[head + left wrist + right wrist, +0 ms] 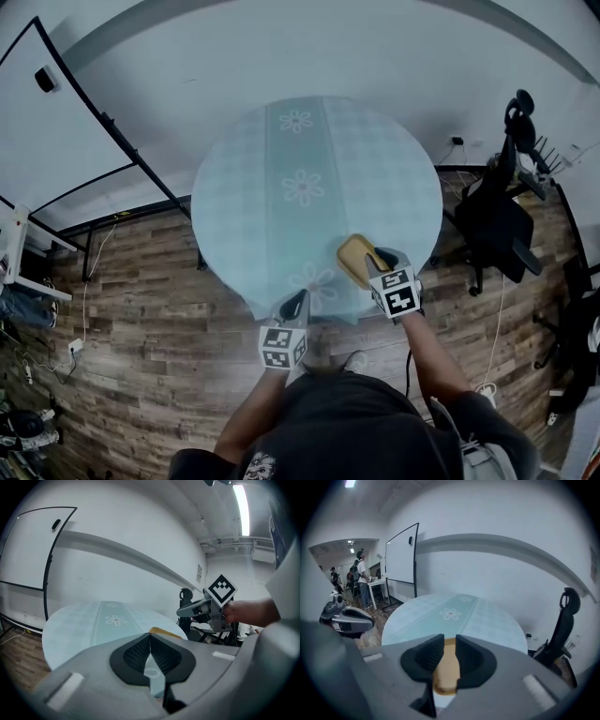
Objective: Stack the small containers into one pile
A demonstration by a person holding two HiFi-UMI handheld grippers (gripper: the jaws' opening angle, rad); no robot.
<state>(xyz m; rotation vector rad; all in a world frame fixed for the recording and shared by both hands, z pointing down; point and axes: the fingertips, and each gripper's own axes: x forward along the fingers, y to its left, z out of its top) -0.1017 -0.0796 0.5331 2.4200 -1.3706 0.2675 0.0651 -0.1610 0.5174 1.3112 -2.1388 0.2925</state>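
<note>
Container [445,674], tan, pinched inside right claw [449,643], sticking out ahead; left claw [150,640] pressed together, empty.

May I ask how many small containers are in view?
1: a tan container, gripped by the right tool over the near right edge of the table. Others may be nested in it or hidden.

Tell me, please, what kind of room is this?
Probably an office or lab workroom: a whiteboard on a stand, a black office chair, and a round table on wood-plank flooring.
</note>
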